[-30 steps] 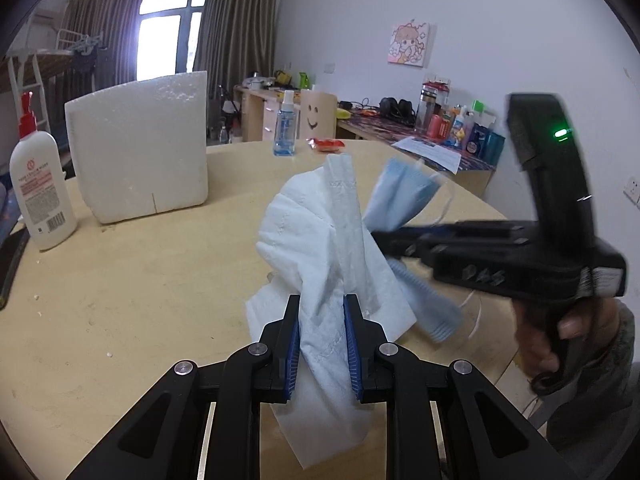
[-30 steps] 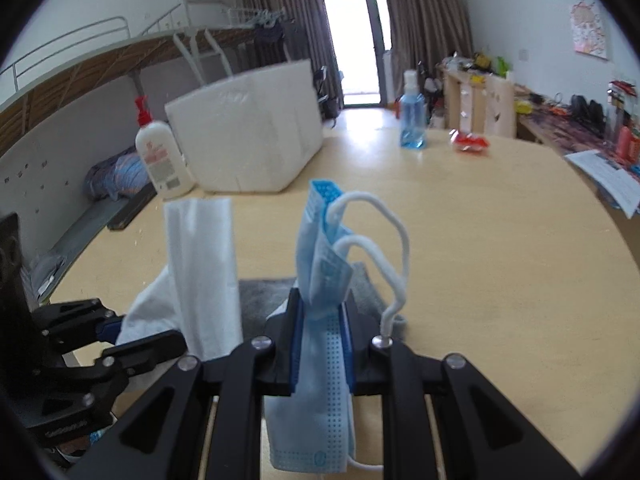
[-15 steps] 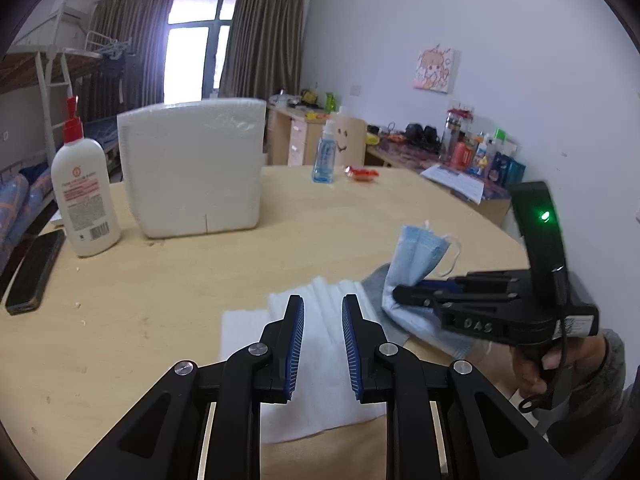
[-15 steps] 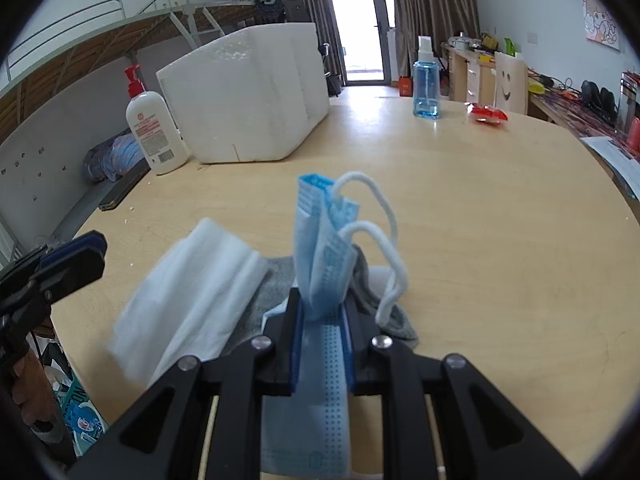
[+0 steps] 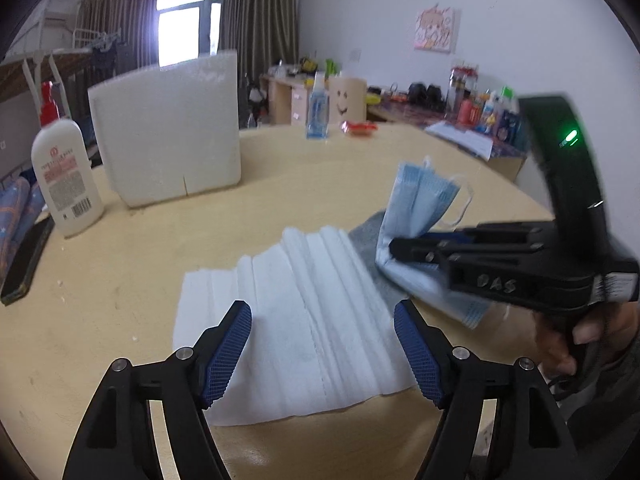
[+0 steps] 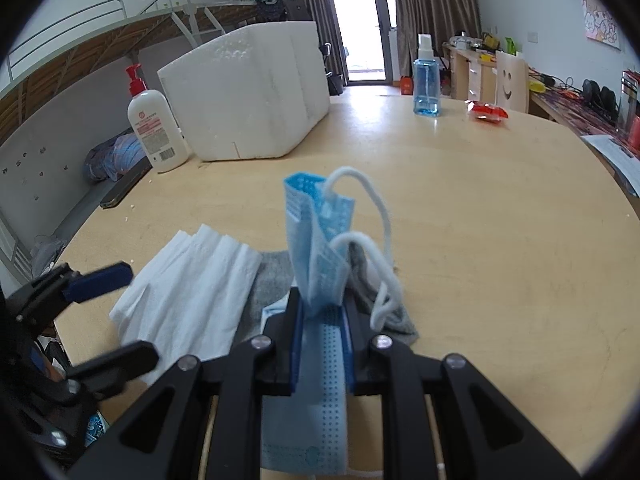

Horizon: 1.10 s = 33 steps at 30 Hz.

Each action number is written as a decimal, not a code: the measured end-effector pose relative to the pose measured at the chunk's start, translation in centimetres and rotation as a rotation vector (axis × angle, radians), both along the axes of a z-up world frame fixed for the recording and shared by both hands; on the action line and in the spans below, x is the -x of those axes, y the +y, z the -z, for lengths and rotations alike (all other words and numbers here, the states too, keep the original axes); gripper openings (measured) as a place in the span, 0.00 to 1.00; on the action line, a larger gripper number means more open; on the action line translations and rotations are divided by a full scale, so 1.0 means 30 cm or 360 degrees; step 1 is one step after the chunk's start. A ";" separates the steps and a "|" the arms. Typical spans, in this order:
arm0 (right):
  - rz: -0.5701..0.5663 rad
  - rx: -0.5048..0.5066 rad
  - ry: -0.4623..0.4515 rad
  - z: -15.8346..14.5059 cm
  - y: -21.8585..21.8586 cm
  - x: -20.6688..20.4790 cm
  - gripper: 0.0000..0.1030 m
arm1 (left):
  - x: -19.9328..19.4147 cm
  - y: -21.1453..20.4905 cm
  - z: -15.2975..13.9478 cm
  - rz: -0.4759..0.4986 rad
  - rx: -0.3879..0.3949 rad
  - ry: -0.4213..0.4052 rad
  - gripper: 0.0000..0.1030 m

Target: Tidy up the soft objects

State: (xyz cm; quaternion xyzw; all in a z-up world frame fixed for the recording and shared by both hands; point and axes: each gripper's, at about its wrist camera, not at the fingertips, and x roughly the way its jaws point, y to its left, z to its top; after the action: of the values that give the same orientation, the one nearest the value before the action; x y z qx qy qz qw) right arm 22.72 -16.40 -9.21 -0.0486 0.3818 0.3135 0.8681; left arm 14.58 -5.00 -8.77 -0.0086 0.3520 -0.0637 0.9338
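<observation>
On the round wooden worktop (image 5: 320,184), a white folded tissue (image 5: 296,320) lies below the opening, empty left tool (image 5: 322,344); the right tool (image 6: 322,332) stays clenched on a pleated blue face mask (image 6: 316,248), whose dangling loop may snag the grey cloth (image 6: 268,280).

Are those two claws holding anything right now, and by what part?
The right gripper pinches the blue mask across its folded middle. The left gripper is opening over the white tissue, holding nothing.

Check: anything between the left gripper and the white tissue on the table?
Nothing visible. The left gripper hangs with jaws opening just above the white tissue, which lies flat on the table. The right gripper, shut on the blue mask, sits off to the side.
</observation>
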 end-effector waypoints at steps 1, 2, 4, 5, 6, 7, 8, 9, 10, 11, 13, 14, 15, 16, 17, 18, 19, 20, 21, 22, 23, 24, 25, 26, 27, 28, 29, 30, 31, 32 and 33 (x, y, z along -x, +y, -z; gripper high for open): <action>-0.0002 -0.0003 0.0001 0.000 -0.001 0.000 0.20 | -0.006 -0.001 0.008 -0.0003 -0.0004 0.0014 0.73; -0.0003 -0.0005 0.0001 0.001 -0.002 -0.001 0.20 | -0.011 -0.003 0.015 -0.0007 -0.0010 0.0032 0.72; -0.0004 -0.0009 0.0005 0.002 -0.002 -0.001 0.20 | -0.021 -0.004 0.029 -0.0013 -0.0023 0.0060 0.63; -0.0006 -0.0007 0.0003 0.002 -0.001 -0.001 0.20 | -0.025 -0.005 0.036 -0.0011 -0.0028 0.0075 0.53; -0.0006 -0.0007 0.0002 0.002 0.000 0.000 0.20 | -0.030 -0.004 0.041 -0.0023 -0.0035 0.0084 0.42; -0.0007 -0.0007 0.0001 0.002 0.000 0.000 0.20 | -0.035 -0.001 0.044 -0.0037 -0.0042 0.0092 0.36; -0.0007 -0.0006 0.0002 0.002 0.001 -0.001 0.20 | -0.040 0.005 0.048 -0.0041 -0.0038 0.0101 0.27; -0.0006 -0.0007 0.0003 0.003 0.001 -0.002 0.20 | -0.042 0.008 0.048 -0.0036 -0.0026 0.0102 0.23; -0.0007 -0.0008 0.0003 0.004 0.002 -0.002 0.20 | -0.040 0.011 0.046 -0.0032 -0.0016 0.0095 0.21; -0.0007 -0.0009 0.0003 0.004 0.002 -0.003 0.20 | -0.038 0.011 0.043 -0.0023 -0.0010 0.0088 0.16; -0.0007 -0.0009 0.0005 0.005 0.001 -0.004 0.20 | -0.030 0.014 0.029 -0.0009 -0.0005 0.0065 0.16; -0.0006 -0.0009 0.0007 0.005 0.001 -0.004 0.20 | -0.025 0.016 0.020 -0.0010 -0.0004 0.0049 0.16; -0.0005 -0.0010 0.0007 0.006 0.000 -0.005 0.20 | -0.019 0.022 0.007 -0.0018 0.0003 0.0029 0.16; -0.0001 -0.0009 0.0009 0.007 0.000 -0.007 0.20 | -0.014 0.029 -0.005 -0.0027 0.0005 0.0012 0.16; 0.0002 -0.0009 0.0010 0.008 -0.001 -0.008 0.19 | -0.007 0.040 -0.018 -0.0048 -0.0001 -0.0011 0.15; 0.0007 -0.0006 0.0008 0.009 -0.003 -0.009 0.19 | 0.001 0.048 -0.025 -0.0065 -0.0005 -0.0028 0.15; 0.0012 -0.0007 0.0009 0.009 -0.004 -0.011 0.19 | 0.004 0.056 -0.032 -0.0077 -0.0009 -0.0035 0.15; 0.0017 -0.0011 0.0014 0.009 -0.006 -0.014 0.19 | 0.010 0.070 -0.039 -0.0090 -0.0013 -0.0044 0.13; 0.0019 -0.0012 0.0017 0.009 -0.007 -0.016 0.18 | 0.012 0.081 -0.044 -0.0105 -0.0014 -0.0051 0.10; 0.0019 -0.0011 0.0016 0.009 -0.007 -0.016 0.18 | 0.015 0.090 -0.047 -0.0118 -0.0017 -0.0057 0.09; 0.0020 -0.0008 0.0013 0.009 -0.006 -0.014 0.18 | 0.014 0.095 -0.048 -0.0125 -0.0020 -0.0058 0.06; 0.0020 -0.0007 0.0012 0.011 -0.006 -0.017 0.18 | 0.013 0.099 -0.046 -0.0132 -0.0016 -0.0052 0.04; 0.0022 -0.0004 0.0009 0.012 -0.005 -0.017 0.18 | 0.009 0.100 -0.042 -0.0127 -0.0006 -0.0038 0.04; 0.0023 -0.0002 0.0007 0.012 -0.004 -0.017 0.18 | 0.007 0.097 -0.036 -0.0116 -0.0006 -0.0030 0.04; 0.0025 -0.0004 0.0009 0.012 -0.006 -0.017 0.18 | 0.004 0.092 -0.034 -0.0115 -0.0017 -0.0031 0.03; 0.0025 -0.0007 0.0010 0.013 -0.009 -0.018 0.18 | 0.006 0.093 -0.033 -0.0120 -0.0025 -0.0034 0.03; 0.0030 -0.0009 0.0013 0.012 -0.011 -0.017 0.18 | 0.004 0.096 -0.033 -0.0122 -0.0020 -0.0036 0.03; 0.0038 -0.0013 0.0015 0.010 -0.016 -0.016 0.18 | 0.004 0.102 -0.038 -0.0127 -0.0014 -0.0041 0.03; 0.0041 -0.0026 0.0011 0.006 -0.023 -0.014 0.18 | 0.006 0.108 -0.045 -0.0134 -0.0012 -0.0055 0.03; 0.0050 -0.0030 0.0005 0.002 -0.029 -0.014 0.18 | 0.010 0.112 -0.056 -0.0142 -0.0017 -0.0074 0.03; 0.0061 -0.0034 0.0000 -0.004 -0.035 -0.014 0.17 | 0.012 0.115 -0.064 -0.0148 -0.0024 -0.0087 0.03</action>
State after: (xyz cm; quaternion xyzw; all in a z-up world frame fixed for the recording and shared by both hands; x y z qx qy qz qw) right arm 23.14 -17.43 -9.10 -0.0320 0.3793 0.3008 0.8744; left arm 14.21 -1.56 -6.87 -0.0162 0.3260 -0.0178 0.9451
